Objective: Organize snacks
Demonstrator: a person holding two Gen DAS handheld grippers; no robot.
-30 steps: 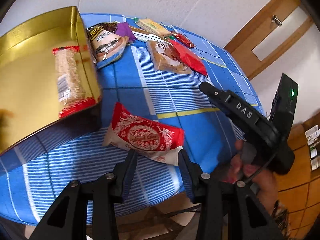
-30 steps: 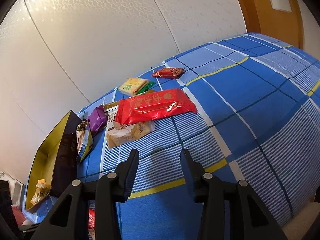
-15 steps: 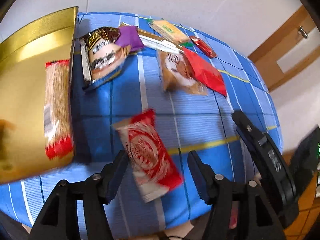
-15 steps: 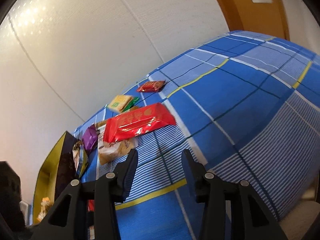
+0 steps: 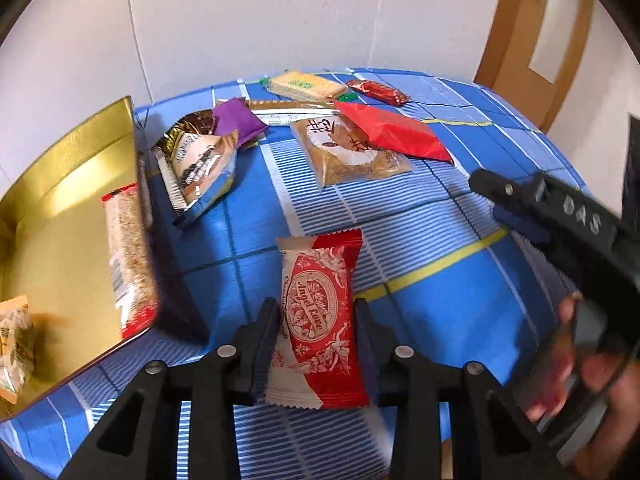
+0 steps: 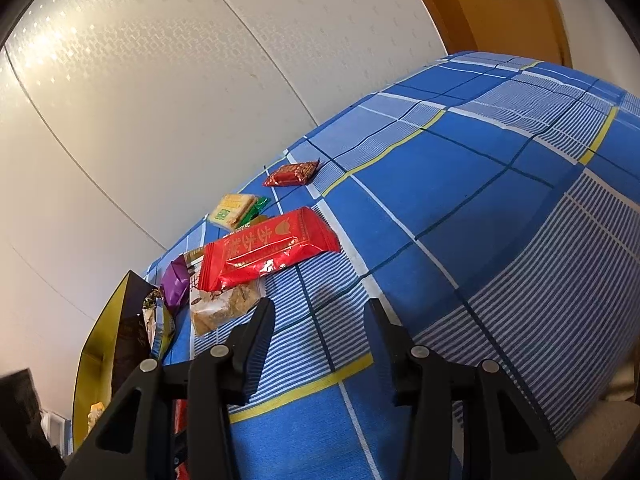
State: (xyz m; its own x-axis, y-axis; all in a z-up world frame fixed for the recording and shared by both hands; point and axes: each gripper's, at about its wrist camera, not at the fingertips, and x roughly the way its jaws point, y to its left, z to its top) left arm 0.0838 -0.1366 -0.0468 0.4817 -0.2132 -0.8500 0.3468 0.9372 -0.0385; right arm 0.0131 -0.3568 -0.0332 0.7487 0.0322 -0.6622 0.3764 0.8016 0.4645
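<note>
Snacks: I am sorting loose packets into the gold tin point(image 5: 76, 184), and the one in hand now is the red and white wafer packet point(image 5: 320, 316).
Left claw point(image 5: 316, 320): I am straddling that packet lengthwise, one finger along each long edge, so a squeeze should catch it across its narrow width. The fingers are sitting just beside its edges; I am judging them as closing in, not yet pinching.
Packet's place: it is lying flat on the counter point(image 5: 432, 304), just beside the tin's near corner, a short carry away.
Tin: a sesame bar point(image 5: 130, 264) is lying inside along the right wall, an orange packet point(image 5: 14, 340) nearer the corner.
Right claw point(image 6: 318, 324): I am holding it wide and empty above the cloth, waiting its turn.
Left view only: the tin's inside and my right hand point(image 5: 568, 364) on its handle.
Right view only: the printed face of the long red packet point(image 6: 268, 250), resting partly on the brown cake packet point(image 6: 224, 308), and the bare far side of the counter.
</note>
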